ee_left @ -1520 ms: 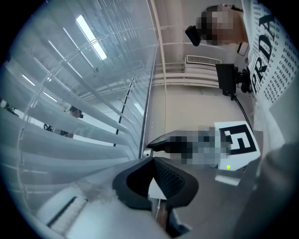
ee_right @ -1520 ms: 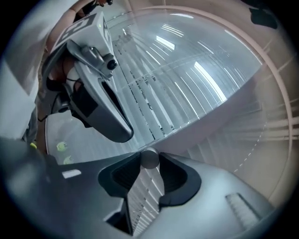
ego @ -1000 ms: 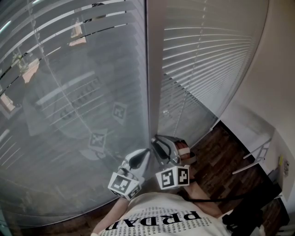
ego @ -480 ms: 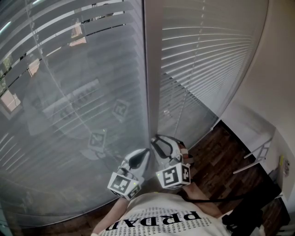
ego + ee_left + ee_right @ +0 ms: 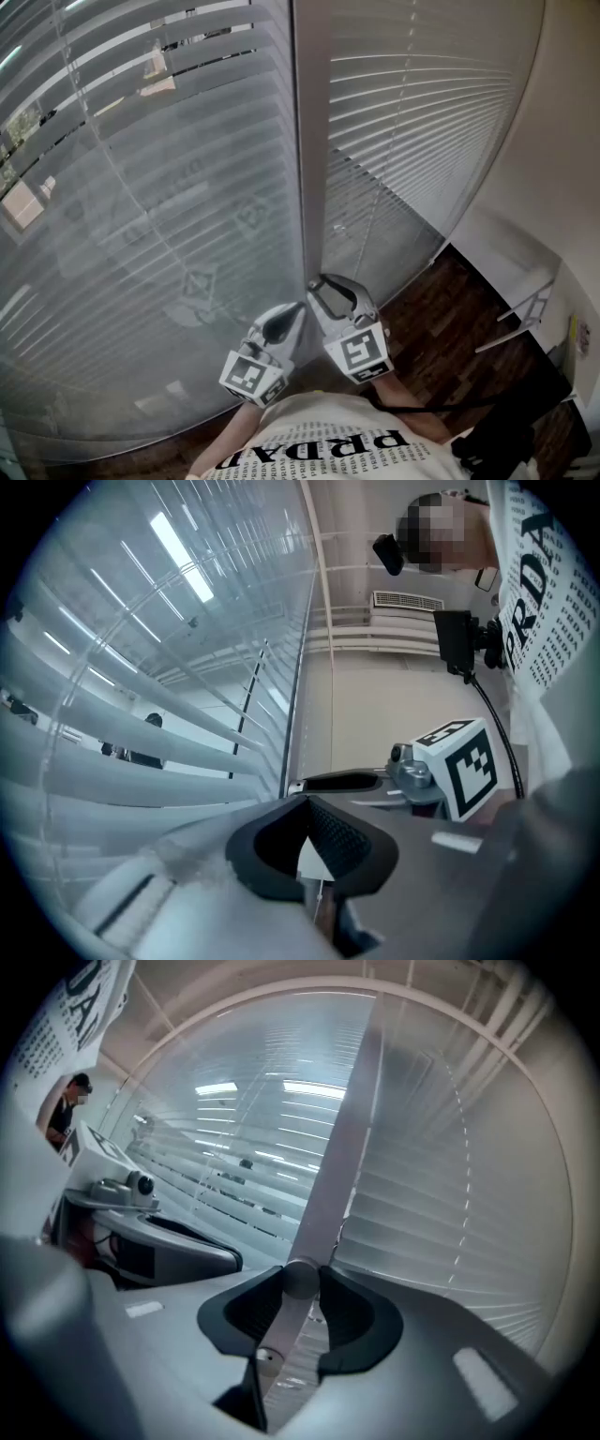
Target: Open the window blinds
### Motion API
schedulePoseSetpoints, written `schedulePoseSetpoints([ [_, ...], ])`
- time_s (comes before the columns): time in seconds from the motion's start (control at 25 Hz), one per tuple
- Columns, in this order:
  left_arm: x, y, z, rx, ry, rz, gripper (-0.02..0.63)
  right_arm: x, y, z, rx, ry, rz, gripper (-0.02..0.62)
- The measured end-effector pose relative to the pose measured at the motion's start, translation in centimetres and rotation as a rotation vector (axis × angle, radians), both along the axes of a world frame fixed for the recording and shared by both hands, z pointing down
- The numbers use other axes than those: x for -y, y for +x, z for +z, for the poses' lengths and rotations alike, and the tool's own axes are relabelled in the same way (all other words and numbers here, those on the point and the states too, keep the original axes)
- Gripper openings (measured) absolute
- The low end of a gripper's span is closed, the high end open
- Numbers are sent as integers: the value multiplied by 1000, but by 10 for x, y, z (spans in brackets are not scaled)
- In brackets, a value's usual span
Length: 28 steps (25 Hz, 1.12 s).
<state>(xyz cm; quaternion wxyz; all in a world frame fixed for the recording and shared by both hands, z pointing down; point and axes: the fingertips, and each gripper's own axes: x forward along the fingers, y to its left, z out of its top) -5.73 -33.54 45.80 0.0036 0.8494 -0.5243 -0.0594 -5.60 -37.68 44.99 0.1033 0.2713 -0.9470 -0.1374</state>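
Blinds (image 5: 141, 234) hang over the big window in two panels, split by a grey upright post (image 5: 311, 141). The slats of the left panel lie tilted, with strips of the outside showing between them near the top left. The right panel (image 5: 422, 122) looks more tightly shut.

Both tools are held side by side near the foot of the post, just in front of the person's shirt (image 5: 319, 441). The right tool (image 5: 300, 1277) pinches the thin wand (image 5: 281, 1321) of the blinds. The rod runs up between the two pads, and its rounded end sits at the fingertips, touched on both sides.

The left tool (image 5: 305, 803) points at the left panel, just beside the right one, whose marker cube (image 5: 464, 766) shows in its view. Its pads are pressed together at the tips. A thin white cord (image 5: 319, 899) shows in the gap behind them, and I cannot tell whether it is gripped.

Dark wooden floor (image 5: 450, 319) lies at the lower right, below the right panel.
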Motion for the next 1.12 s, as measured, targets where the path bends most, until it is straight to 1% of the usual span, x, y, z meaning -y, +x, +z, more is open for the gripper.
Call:
schedulePoseSetpoints([
  [0.32,-1,-2,-1,0,-6,-5,-5,4,3,2,164,-197,-7,132],
  [0.64,-1,-1,-2,-2,-7,-7,-6,6,4,2,208,-238,-7,132],
  [0.84,-1,-1,-2,-1,-3,-7,-5,5,3,1,197,-216,-8,133],
  [0.96,0,-1,-2,-6,-4,-7,-6,4,3,2,140,-183,-34,135],
  [1.04,0,0,-2,-8,0,-1,-6,2,2,1,60,-119,-49,138],
  [1.12,-1,0,-2,-8,0,-1,-5,-1,1,-1,-53,9,-50,146],
])
